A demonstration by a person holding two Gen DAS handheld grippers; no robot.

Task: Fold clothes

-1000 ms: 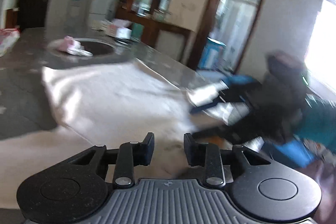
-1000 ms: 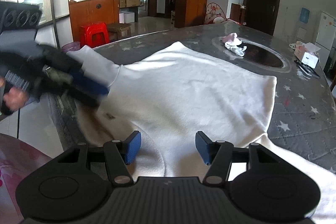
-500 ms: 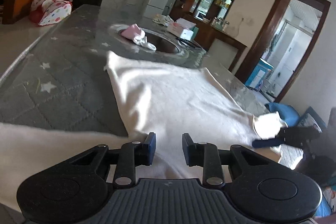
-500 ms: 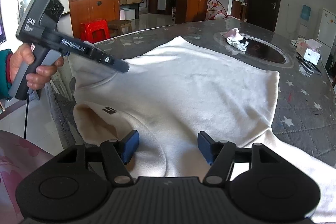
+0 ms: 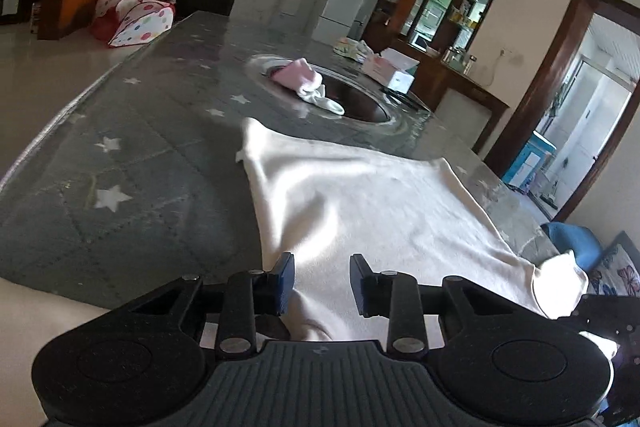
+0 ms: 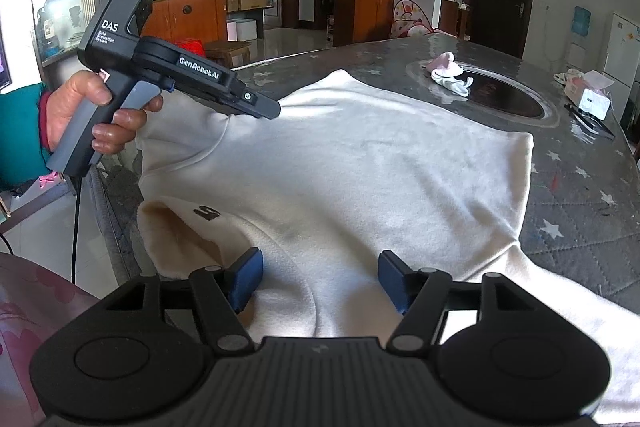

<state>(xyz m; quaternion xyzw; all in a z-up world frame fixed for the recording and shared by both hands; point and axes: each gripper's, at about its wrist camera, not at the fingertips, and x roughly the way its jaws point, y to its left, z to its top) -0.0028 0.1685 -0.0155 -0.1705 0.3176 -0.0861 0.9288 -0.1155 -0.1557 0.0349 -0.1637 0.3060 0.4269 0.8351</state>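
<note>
A cream sweatshirt (image 6: 360, 171) lies spread on the grey star-patterned table (image 6: 580, 195), neck end toward the near edge; it also shows in the left wrist view (image 5: 360, 211). My left gripper (image 5: 322, 283) is open, low over the garment's near left part, with cloth lying between its jaws. In the right wrist view the left gripper (image 6: 268, 111) hovers at the sweatshirt's left shoulder and sleeve. My right gripper (image 6: 320, 281) is wide open over the cloth beside the neck opening (image 6: 176, 227).
A pink and white cloth (image 5: 308, 83) lies at the rim of a round dark recess (image 5: 360, 103) mid-table. A tissue box (image 6: 592, 95) and a dark tool (image 6: 592, 123) sit at the far side. The table edge (image 6: 116, 211) drops to the floor on the left.
My left gripper swung round from the right end of the garment and now faces along the table, its jaws slightly wider. My right gripper barely moved and stays open.
</note>
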